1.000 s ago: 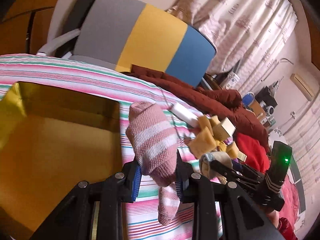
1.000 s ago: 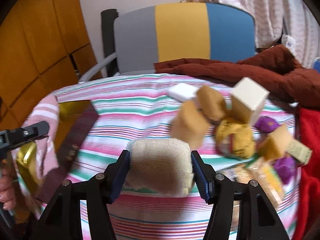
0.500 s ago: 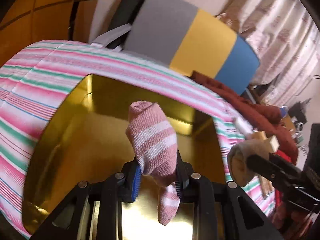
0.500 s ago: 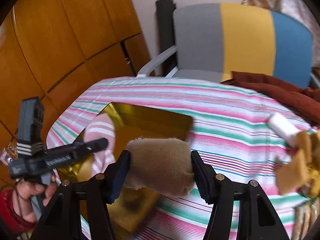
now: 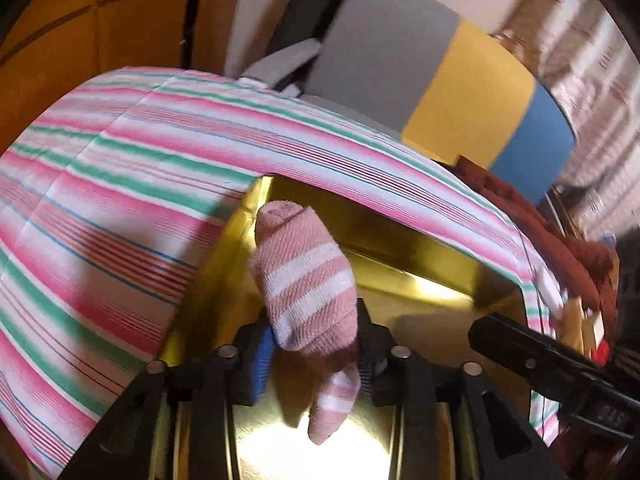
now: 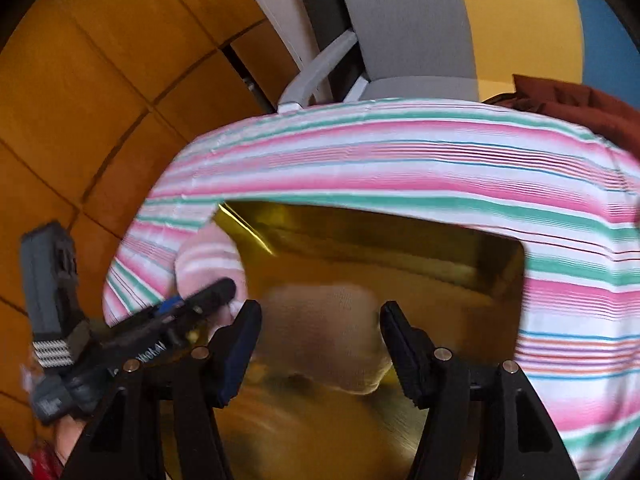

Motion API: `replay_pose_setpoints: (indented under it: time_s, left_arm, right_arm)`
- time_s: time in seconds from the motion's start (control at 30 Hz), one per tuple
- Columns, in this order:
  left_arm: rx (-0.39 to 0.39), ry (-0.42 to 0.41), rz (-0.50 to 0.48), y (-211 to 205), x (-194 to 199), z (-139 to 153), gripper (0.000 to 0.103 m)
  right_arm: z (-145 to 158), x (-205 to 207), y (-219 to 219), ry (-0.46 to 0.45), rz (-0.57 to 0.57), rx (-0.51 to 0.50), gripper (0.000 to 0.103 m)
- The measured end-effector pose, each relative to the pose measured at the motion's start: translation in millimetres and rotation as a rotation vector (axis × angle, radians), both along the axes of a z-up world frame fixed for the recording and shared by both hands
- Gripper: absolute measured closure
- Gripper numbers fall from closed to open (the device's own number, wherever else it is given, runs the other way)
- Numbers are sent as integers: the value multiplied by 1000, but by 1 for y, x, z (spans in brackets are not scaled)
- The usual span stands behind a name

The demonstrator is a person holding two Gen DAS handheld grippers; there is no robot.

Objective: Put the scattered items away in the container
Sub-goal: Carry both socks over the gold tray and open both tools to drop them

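Now both claws hang over the gold tin set on the striped surface; a second ago they were still above the cloth beside the scattered bits, and those have gone from both views except at the far right edge of the left one. The left claw has just been opening; its blue pad stands a little clear of the pink sock, which sits loosely between the jaws with its toe dangling over the tin floor. The right claw stands apart; the beige sock, gripped tight half a second ago, is a blur between the pads, seemingly free of both, over the tin.
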State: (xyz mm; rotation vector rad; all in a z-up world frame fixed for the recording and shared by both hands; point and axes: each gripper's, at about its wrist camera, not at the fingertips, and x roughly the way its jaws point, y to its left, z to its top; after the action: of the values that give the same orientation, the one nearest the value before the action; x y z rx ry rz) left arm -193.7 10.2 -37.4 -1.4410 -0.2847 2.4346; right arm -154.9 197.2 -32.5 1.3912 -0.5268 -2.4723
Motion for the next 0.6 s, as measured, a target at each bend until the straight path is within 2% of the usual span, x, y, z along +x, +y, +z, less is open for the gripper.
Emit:
replay_pose_setpoints:
  time_s: [0.07, 0.13, 0.23, 0.37, 0.6]
  left_arm:
    - [38, -26, 37, -7, -3, -1, 54]
    - [80, -51, 66, -15, -2, -2, 53]
    - [136, -28, 122, -27, 9, 2, 49]
    - [158, 8, 160, -26, 28, 12, 48]
    - [157, 61, 93, 6, 65, 25, 48]
  right_arm:
    - [1, -6, -4, 15, -12, -27, 23]
    - [7, -5, -7, 40, -20, -23, 17]
    - [14, 4, -7, 71, -5, -13, 17]
    - [27, 26, 6, 113, -13, -10, 17]
    - [54, 72, 27, 207, -18, 57, 18]
